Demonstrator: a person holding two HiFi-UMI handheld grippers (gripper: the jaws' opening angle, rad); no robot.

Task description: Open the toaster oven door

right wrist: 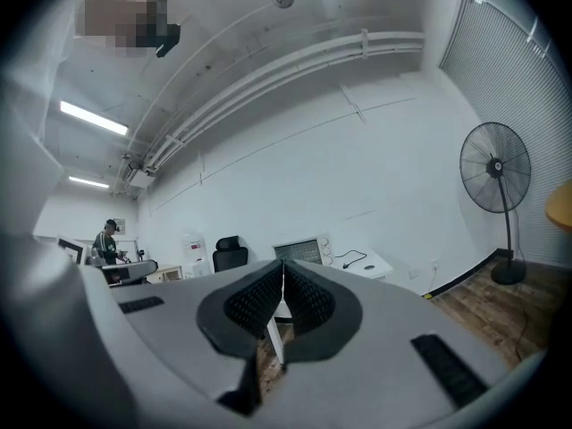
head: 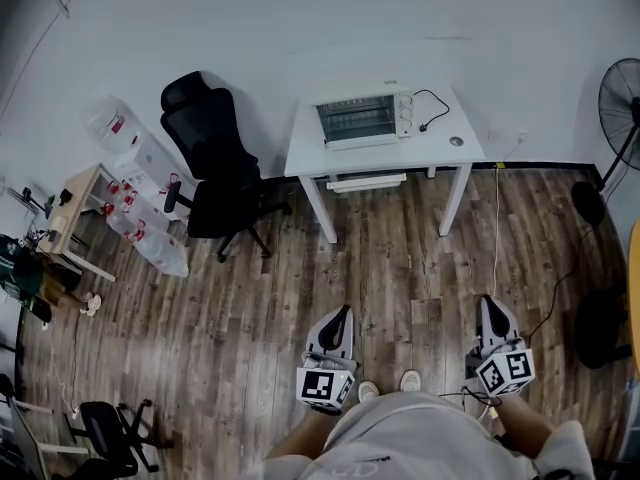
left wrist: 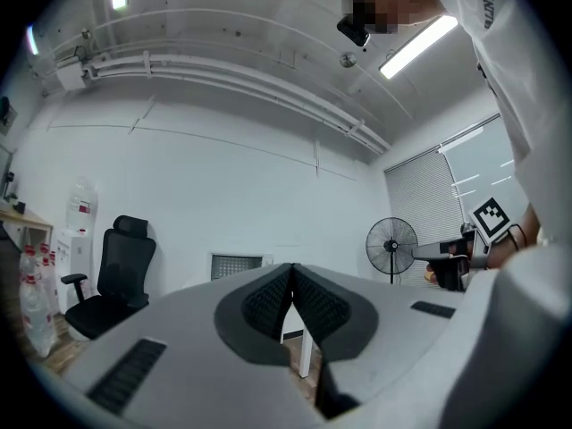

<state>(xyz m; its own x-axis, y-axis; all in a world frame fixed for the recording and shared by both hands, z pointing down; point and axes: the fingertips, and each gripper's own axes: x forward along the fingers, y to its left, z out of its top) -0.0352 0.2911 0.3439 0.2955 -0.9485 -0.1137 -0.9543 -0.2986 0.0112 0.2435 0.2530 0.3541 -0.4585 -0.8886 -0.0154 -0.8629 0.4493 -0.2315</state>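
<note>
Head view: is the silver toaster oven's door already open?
No, the silver toaster oven sits on the white table with its door upright and shut.

Head view looks steeply down; both gripper views face the distant toaster oven (head: pixel 357 120)

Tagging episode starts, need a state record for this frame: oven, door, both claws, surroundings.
oven: on white table, by the wall
door: looks shut
left claw: shut, empty, held low
right claw: shut, empty, held low
gap: open wood floor between claws and table; nothing touched
nearby: black chair at the table's left in head view; fan at far right
task: not begun
</note>
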